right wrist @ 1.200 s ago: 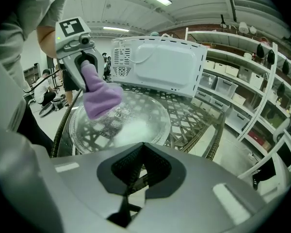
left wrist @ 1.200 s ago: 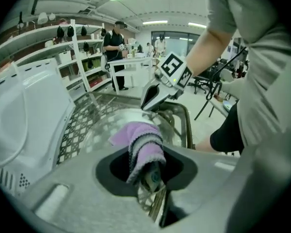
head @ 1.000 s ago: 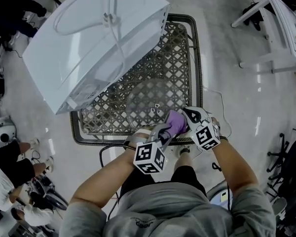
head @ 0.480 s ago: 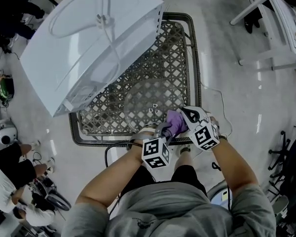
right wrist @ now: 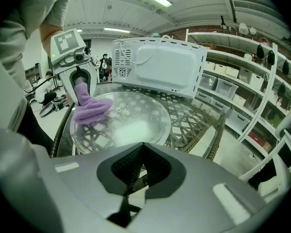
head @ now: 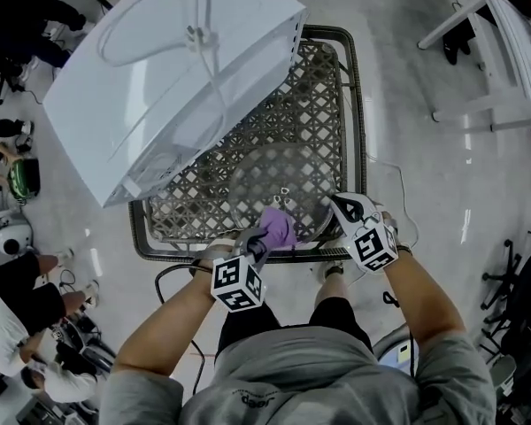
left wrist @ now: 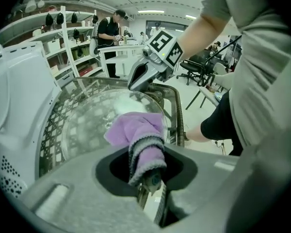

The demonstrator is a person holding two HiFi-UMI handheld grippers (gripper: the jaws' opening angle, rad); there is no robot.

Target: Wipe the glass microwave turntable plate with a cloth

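Purple cloth (left wrist: pixel 136 130) — pinched in left gripper (left wrist: pixel 150 178)

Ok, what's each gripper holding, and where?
Left gripper: purple cloth, by its striped end. Right gripper: apparently the glass turntable plate, by its near rim.

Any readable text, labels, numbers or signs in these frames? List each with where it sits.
No readable text anywhere.
Cubes on left gripper and right gripper: square black-and-white markers only, no letters.
Small print on shirt: too small to read.
Microwave, glass plate, cloth: no print visible.
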